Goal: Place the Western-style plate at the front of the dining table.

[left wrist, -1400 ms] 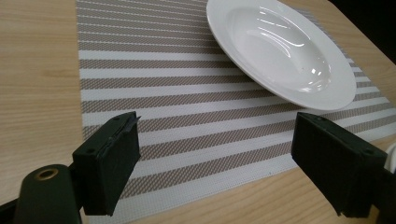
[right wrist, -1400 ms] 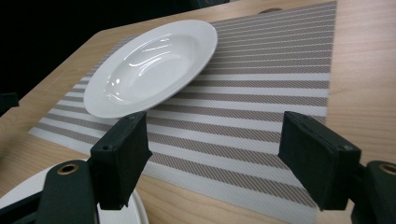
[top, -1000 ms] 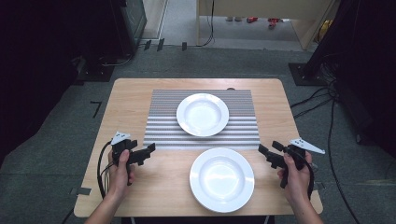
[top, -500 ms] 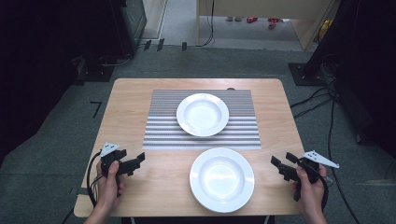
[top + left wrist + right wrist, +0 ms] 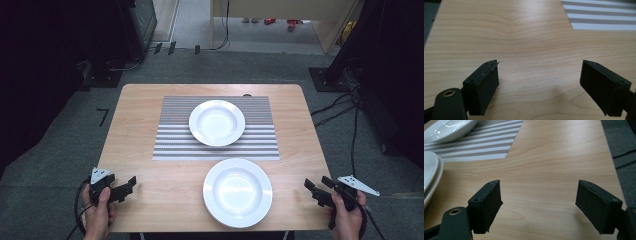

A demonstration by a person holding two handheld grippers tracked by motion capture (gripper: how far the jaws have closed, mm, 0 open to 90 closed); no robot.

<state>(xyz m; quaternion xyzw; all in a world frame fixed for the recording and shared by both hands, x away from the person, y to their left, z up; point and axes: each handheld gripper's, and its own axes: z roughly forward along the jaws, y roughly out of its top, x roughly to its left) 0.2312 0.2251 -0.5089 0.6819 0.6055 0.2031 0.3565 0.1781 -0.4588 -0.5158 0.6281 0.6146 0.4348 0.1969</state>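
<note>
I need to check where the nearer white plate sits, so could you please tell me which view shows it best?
The high view: the whole nearer plate lies on bare wood, below the striped mat. The right gripper view catches just its rim.

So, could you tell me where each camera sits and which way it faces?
High view: above the person's side, looking forward and down on the table, two plates, both hands.
Left gripper view: on the left gripper, along its open jaws over bare wood toward the striped mat.
Right gripper view: on the right gripper, along open jaws; near plate at left.
All three share the mat.
</note>
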